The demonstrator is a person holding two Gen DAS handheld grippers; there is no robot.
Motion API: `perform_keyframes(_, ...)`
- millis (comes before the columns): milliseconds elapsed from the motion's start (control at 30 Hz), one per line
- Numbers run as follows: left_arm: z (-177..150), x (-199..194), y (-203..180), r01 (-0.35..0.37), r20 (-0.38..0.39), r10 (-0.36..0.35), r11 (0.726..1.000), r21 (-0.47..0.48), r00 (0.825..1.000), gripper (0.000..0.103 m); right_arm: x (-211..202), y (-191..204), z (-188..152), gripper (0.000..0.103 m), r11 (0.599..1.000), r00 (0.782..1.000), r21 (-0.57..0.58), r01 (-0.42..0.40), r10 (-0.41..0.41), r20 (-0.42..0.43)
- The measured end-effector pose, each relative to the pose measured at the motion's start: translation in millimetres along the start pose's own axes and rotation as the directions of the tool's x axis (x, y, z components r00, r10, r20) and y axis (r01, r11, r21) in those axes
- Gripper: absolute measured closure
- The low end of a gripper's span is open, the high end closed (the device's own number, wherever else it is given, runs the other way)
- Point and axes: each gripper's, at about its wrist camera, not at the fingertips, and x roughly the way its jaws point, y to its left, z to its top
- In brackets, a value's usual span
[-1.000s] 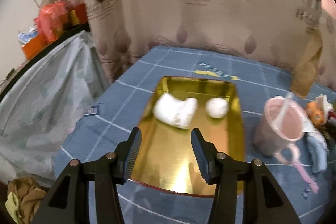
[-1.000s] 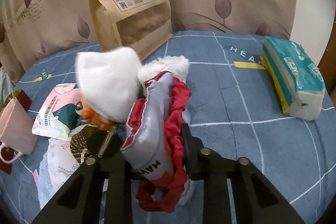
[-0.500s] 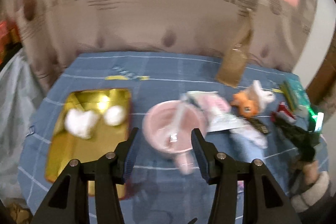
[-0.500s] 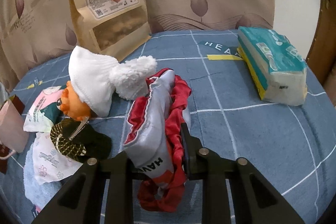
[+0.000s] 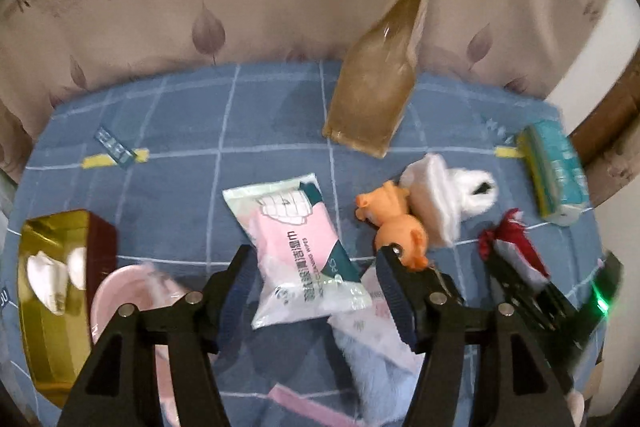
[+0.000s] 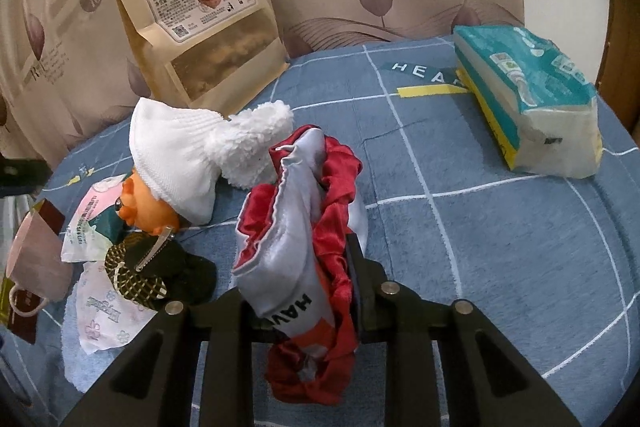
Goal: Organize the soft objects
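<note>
Left hand-held gripper jaws opening, empty; right hand-held gripper clamped tight.

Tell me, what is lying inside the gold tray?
Inside the gold tray lie two white soft objects, a larger one and a smaller round one. The view is blurred, so anything beneath them stays hidden.

Your left wrist camera looks steeply down over the blue bed; your right sits closer. Both share the orange toy.
</note>
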Motion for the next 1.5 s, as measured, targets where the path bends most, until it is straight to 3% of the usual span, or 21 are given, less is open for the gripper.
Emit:
perform_keyframes(100, 9, 33, -2, -0.003, -0.082, 0.0, 0.999, -0.038, 0.997, 0.04, 1, -3, 0, 0.08, 1.0, 1.0, 0.014, -0.015, 0.015, -0.006)
perform_keyframes(300, 15, 69, 4, -0.067, -0.148, 0.055, 0.995, -0.073, 0.987, 0.039, 2, -4, 1, 0.079, 0.999, 1.0, 0.023, -0.029, 0.029, -0.011)
perform_keyframes(533, 16, 89, 8, -0.136, -0.151, 0.121, 0.986, -0.092, 0.981, 0.03, 4, -5, 1, 0.078, 0.998, 0.999, 0.037, -0.043, 0.043, -0.013)
perform_keyframes(767, 8, 106, -8, -0.221, -0.125, 0.218, 0.975, -0.01, 0.968, 0.027, 3, -5, 0, 0.078, 0.998, 0.999, 0.038, -0.044, 0.044, -0.013)
perform_keyframes(1067, -2, 112, 19, -0.153, -0.139, 0.131, 0.974, -0.165, 0.982, 0.028, 4, -4, 0, 0.078, 0.998, 0.999, 0.042, -0.046, 0.047, -0.013)
perform_keyframes(1267, -5, 106, 15, -0.153, -0.091, 0.141, 0.977, -0.148, 0.986, 0.045, 4, -5, 0, 0.078, 0.998, 0.999, 0.043, -0.047, 0.047, -0.013)
perform_keyframes(1500, -9, 90, 9, -0.149, -0.058, 0.143, 0.982, -0.119, 0.988, 0.049, 4, -4, 0, 0.078, 0.998, 0.999, 0.043, -0.046, 0.047, -0.013)
